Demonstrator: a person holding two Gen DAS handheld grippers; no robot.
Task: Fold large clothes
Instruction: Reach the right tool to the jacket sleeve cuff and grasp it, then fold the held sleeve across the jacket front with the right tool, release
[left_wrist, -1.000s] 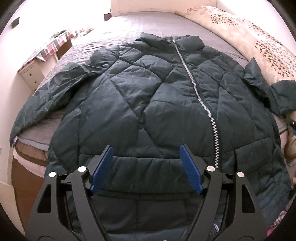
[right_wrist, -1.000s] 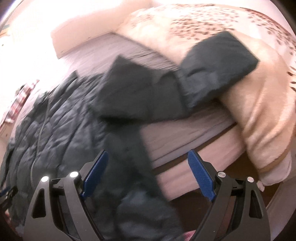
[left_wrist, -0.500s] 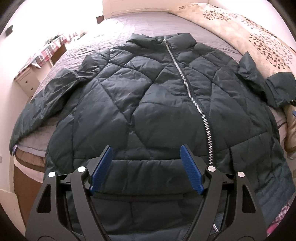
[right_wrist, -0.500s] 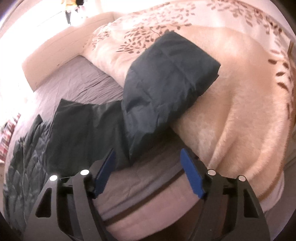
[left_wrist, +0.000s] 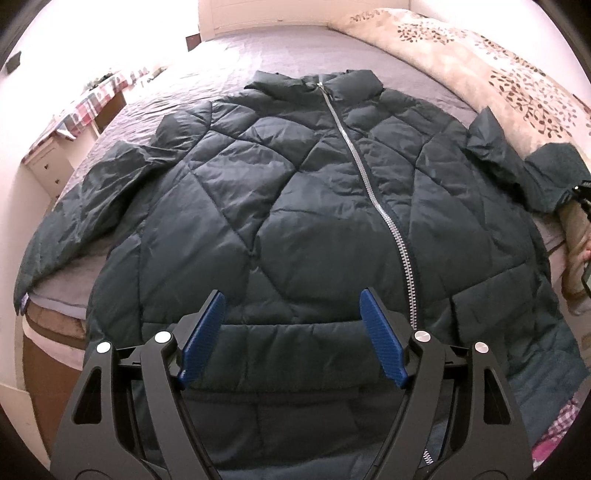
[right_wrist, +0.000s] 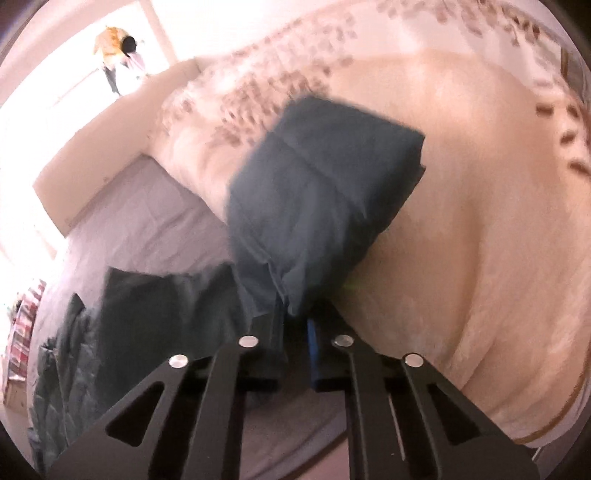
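Observation:
A dark green quilted jacket (left_wrist: 295, 221) lies front-up on the bed, zipped, collar at the far end. Its right sleeve (left_wrist: 532, 173) bends up onto the beige blanket. My left gripper (left_wrist: 291, 325) is open and empty, hovering above the jacket's hem. In the right wrist view, my right gripper (right_wrist: 293, 328) is shut on the lower edge of that sleeve (right_wrist: 317, 199) near its cuff. The jacket body shows at the lower left of that view (right_wrist: 66, 354).
A grey sheet (left_wrist: 280, 51) covers the bed. A beige leaf-patterned blanket (left_wrist: 480, 62) is heaped along the right side, also in the right wrist view (right_wrist: 480, 229). A white nightstand (left_wrist: 48, 166) with a plaid cloth (left_wrist: 96, 99) stands left. The headboard (left_wrist: 258, 14) is at the back.
My right gripper moved in on the sleeve lying on the blanket and closed on its edge. My left gripper stayed open and drew back slightly, showing more of the jacket.

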